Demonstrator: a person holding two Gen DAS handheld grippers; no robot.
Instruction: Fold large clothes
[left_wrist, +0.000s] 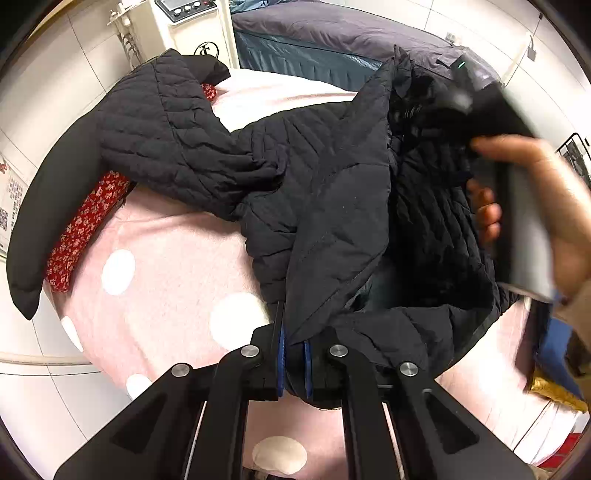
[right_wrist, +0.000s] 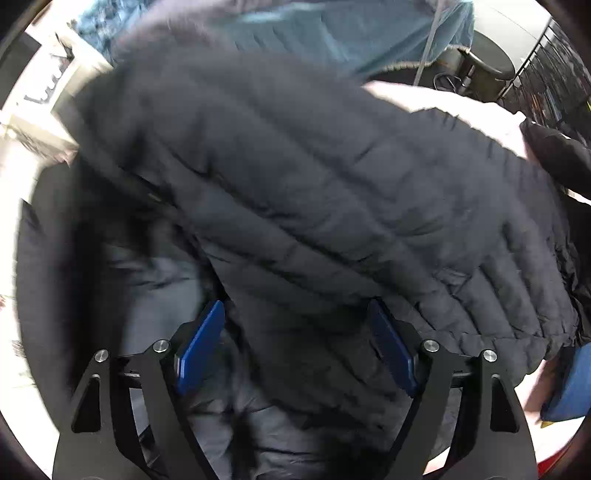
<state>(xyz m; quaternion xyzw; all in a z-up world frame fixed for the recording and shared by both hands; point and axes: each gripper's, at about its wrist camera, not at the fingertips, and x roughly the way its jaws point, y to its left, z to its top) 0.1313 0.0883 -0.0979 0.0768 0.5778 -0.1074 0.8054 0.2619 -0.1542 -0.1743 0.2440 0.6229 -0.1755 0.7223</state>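
A black quilted jacket lies crumpled on a pink blanket with white dots. One sleeve stretches to the far left. My left gripper is shut on the jacket's near hem and lifts a fold of it. The right gripper shows blurred at the right of the left wrist view, held in a hand above the jacket's open lining. In the right wrist view the jacket fills the frame, and my right gripper is open with its blue pads spread on either side of the cloth.
A red floral cloth lies under the sleeve at the left. A white machine and a bed with grey-blue covers stand behind. A blue and yellow item lies at the right edge. White tiled floor surrounds the blanket.
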